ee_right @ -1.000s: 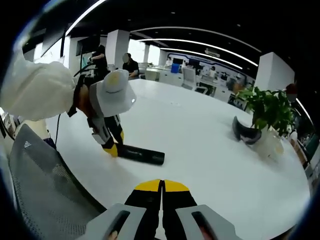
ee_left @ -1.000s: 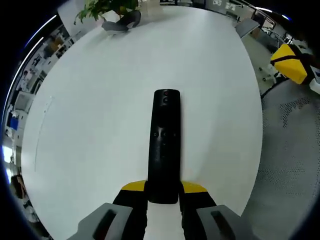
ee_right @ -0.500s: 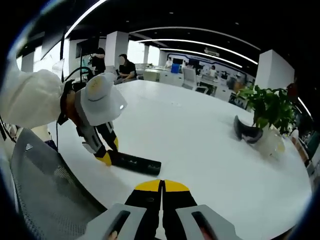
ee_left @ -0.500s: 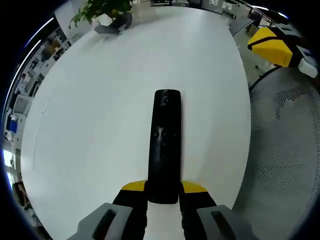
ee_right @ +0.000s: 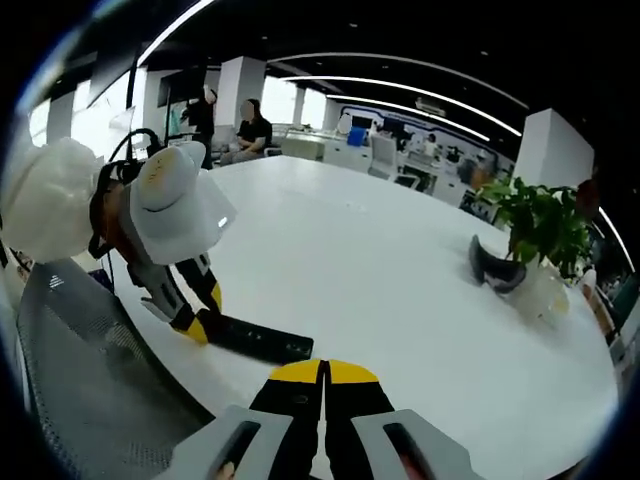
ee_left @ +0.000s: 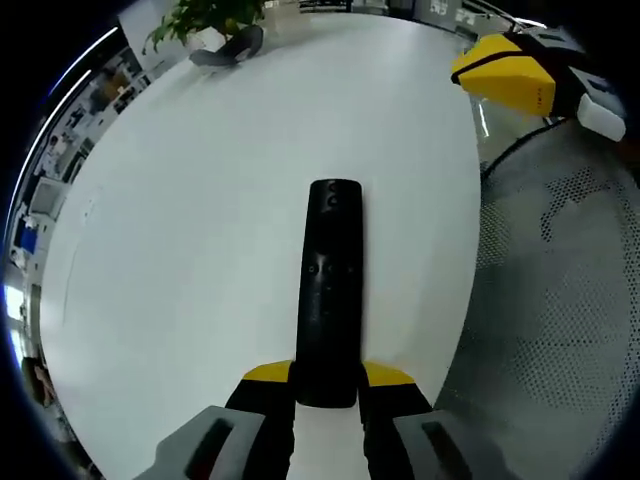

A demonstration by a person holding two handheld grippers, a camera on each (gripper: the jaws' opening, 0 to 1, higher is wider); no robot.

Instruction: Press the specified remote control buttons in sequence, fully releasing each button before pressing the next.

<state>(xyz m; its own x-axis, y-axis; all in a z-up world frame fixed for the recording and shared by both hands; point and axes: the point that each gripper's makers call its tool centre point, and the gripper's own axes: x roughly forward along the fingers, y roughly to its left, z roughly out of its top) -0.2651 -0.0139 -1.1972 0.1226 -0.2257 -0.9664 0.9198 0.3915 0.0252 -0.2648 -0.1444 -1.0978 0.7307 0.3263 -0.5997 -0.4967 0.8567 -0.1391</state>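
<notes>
A long black remote control (ee_left: 329,285) lies flat on the white table (ee_left: 200,200), its near end clamped between my left gripper (ee_left: 327,380) and its yellow-tipped jaws. Small round buttons show on its upper face. In the right gripper view the same remote (ee_right: 255,338) lies near the table's edge, with the left gripper (ee_right: 195,320) shut on its left end and a gloved hand above it. My right gripper (ee_right: 324,375) hovers over the table close to the remote, jaws pressed together with nothing between them. The right gripper (ee_left: 510,75) also enters the left gripper view at the upper right.
A potted plant (ee_right: 535,225) and a dark curved object (ee_right: 492,265) stand at the table's far side. A grey mesh chair back (ee_right: 70,380) sits close to the table edge. People sit at the far end of the room.
The right gripper has come closer to the remote and shows larger at the upper right of the left gripper view. The left gripper keeps its hold; the remote has swung slightly with it.
</notes>
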